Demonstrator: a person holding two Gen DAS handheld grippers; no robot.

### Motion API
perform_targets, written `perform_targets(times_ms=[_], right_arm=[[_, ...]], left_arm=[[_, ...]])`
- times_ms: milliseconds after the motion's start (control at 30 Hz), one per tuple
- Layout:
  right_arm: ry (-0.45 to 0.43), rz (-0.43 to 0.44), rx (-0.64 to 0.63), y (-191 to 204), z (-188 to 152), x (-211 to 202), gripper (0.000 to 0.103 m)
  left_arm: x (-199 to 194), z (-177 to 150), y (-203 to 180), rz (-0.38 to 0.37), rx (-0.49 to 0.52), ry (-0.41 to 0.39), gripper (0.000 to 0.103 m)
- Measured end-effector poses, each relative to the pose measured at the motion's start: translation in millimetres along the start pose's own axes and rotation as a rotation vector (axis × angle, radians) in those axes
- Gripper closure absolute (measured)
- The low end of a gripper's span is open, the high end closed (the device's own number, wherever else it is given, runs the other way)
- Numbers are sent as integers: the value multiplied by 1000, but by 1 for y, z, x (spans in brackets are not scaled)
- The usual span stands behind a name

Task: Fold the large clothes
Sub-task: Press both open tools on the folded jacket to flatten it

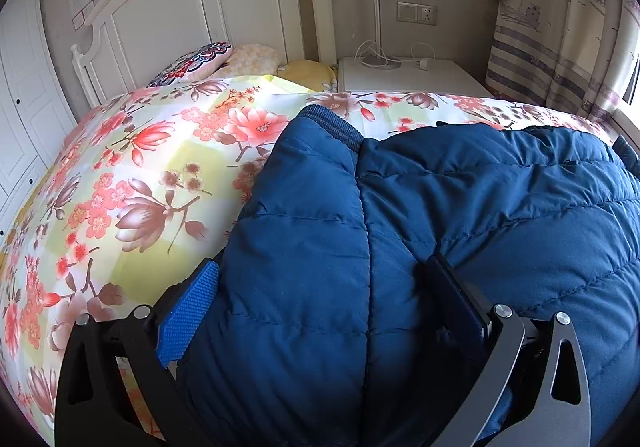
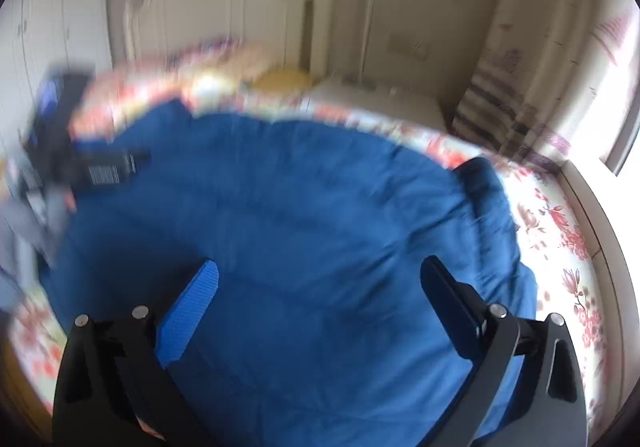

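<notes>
A navy quilted puffer jacket [image 1: 460,215] lies on a floral bedspread [image 1: 132,175]. In the left wrist view its sleeve, with a ribbed cuff [image 1: 332,123] at the far end, bulges up between the wide-apart fingers of my left gripper [image 1: 320,267], which is open around it without pinching. In the blurred right wrist view the jacket [image 2: 300,207] spreads over the bed, and my right gripper [image 2: 320,267] is open and empty just above its near part. The left gripper [image 2: 80,163] shows there at the jacket's far left edge.
A white headboard [image 1: 192,7] and pillows [image 1: 208,59] are at the far end of the bed. A white nightstand [image 1: 416,77] with a lamp stands at the back right, a curtain [image 1: 560,27] and window on the right, white wardrobe doors [image 1: 24,95] on the left.
</notes>
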State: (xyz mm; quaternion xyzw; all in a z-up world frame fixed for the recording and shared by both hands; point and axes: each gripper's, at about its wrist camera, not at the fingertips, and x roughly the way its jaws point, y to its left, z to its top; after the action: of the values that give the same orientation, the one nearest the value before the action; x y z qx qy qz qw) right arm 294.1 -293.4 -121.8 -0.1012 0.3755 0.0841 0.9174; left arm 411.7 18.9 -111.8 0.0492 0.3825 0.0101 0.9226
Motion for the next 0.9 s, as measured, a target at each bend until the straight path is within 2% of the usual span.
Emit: perform_targets(times_ms=[67,100,200,300,333,367,400,433,467,500,533,633,733,800,900], right_arm=[[-33,36,26,-2,-9,13,2],[-21,65,54,-7,-10,13,2],[16,68,36,-10,-7,8,3],[-37,-25,80,-39,-5,-12,3],[-50,-53,142,-62,-8,-15,3],[-44,-73,178,-76,-12,-13,3],[-9,-131,224,-97,-21,-4,3],[32,-132,260,-112,-32,8,2],[36,-13,344,-130,-44,17,2],[28,58,414,-143,-52,20,2],[29,63,424,-145,-54,19,2],[35,6,368,-133,-52,17,2],[62,17,387,-136,-51,14,2],[71,-48,363,-132,-36,4,2],[-23,-53,316,-137,6,-13,2]], left_arm=[[-1,0,0,0,0,-1,4],[-1,0,-1,4,3,-2,4],[-1,-1,-2,7,4,-2,4],[-1,-1,-1,4,0,-1,4],[-1,-1,-1,3,-1,-1,4],[0,-1,-1,0,-4,-1,4],[0,-1,-1,-3,-7,0,4],[0,-1,0,-5,-9,0,4],[0,-1,0,-5,-10,0,4],[0,-1,0,-4,-10,0,4],[1,-1,-1,-1,-10,1,4],[1,-1,0,0,-10,1,4],[-3,4,0,9,-7,25,5],[-16,19,-2,-25,-6,20,5],[-38,48,-11,-51,10,-52,5]])
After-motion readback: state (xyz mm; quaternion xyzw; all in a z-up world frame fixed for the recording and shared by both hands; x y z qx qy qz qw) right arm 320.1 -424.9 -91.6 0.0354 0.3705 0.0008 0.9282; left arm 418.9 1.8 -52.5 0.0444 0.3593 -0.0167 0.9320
